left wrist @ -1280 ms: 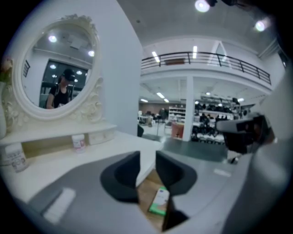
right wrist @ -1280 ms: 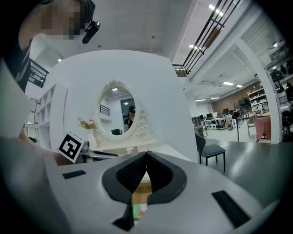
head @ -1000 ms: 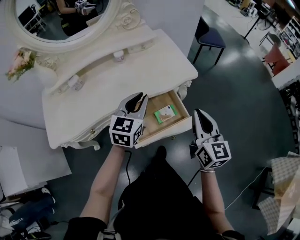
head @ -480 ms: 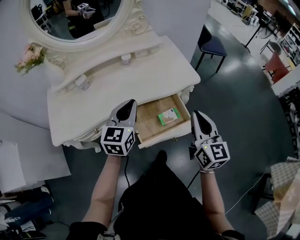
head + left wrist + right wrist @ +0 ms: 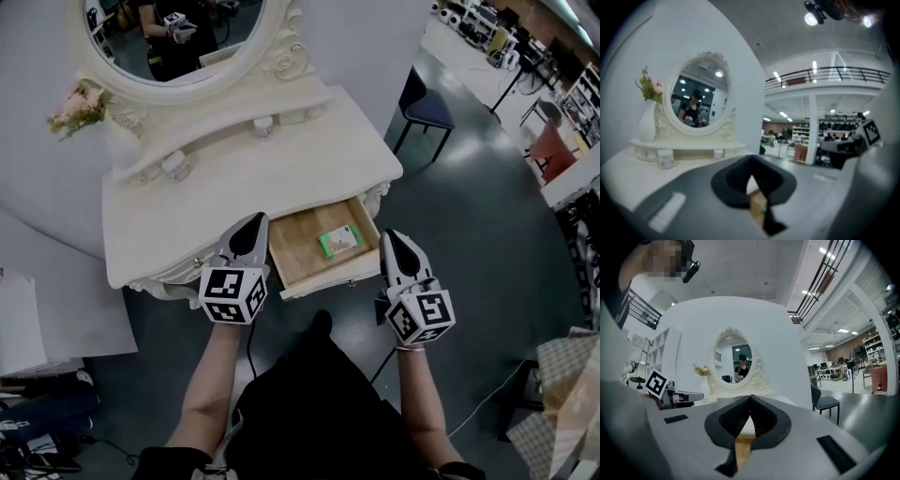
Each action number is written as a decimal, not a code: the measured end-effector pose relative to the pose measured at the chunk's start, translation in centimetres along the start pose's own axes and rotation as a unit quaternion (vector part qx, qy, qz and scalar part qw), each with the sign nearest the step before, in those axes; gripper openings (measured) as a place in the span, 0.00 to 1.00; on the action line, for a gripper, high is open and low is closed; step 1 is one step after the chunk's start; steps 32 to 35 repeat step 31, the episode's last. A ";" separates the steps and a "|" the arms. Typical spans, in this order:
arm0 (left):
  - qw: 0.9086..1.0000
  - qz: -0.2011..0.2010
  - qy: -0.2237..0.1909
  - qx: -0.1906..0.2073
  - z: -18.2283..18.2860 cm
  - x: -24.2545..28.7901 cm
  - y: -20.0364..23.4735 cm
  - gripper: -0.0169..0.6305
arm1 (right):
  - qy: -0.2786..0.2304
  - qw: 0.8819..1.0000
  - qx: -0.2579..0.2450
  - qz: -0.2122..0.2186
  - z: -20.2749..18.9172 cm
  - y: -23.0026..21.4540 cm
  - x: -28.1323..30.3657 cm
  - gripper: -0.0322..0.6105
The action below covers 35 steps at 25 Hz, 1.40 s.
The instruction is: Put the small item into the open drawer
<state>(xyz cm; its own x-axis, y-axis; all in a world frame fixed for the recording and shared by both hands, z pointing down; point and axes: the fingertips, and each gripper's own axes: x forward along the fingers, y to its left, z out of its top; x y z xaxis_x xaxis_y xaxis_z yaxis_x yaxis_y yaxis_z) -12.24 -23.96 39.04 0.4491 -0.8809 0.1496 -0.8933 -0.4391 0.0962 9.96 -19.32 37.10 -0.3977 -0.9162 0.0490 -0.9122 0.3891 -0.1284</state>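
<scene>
The small item (image 5: 338, 242), a green and white packet, lies flat inside the open wooden drawer (image 5: 298, 266) of the cream vanity table (image 5: 234, 183). My left gripper (image 5: 250, 224) hovers at the table's front edge, just left of the drawer. Its jaws are closing the last bit: the tips meet with nothing between them, as the left gripper view (image 5: 751, 163) also shows. My right gripper (image 5: 391, 238) is shut and empty, just right of the drawer's front corner. In the right gripper view, the right gripper (image 5: 750, 398) points at the mirror.
An oval mirror (image 5: 178, 37) stands at the back of the table, with a vase of flowers (image 5: 89, 112) at its left and small jars (image 5: 176, 165) on the ledge. A dark chair (image 5: 427, 108) is to the right. A white board (image 5: 52, 309) lies on the floor at the left.
My left gripper has drawn back from over the drawer to its left side, and its jaws have closed. The right gripper has barely moved. The packet stays in the drawer.
</scene>
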 end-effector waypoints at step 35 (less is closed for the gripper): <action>1.000 0.013 -0.022 -0.014 0.6 -3.7 0.5 0.04 | -0.009 1.000 -0.021 0.003 0.6 2.3 -1.4 0.04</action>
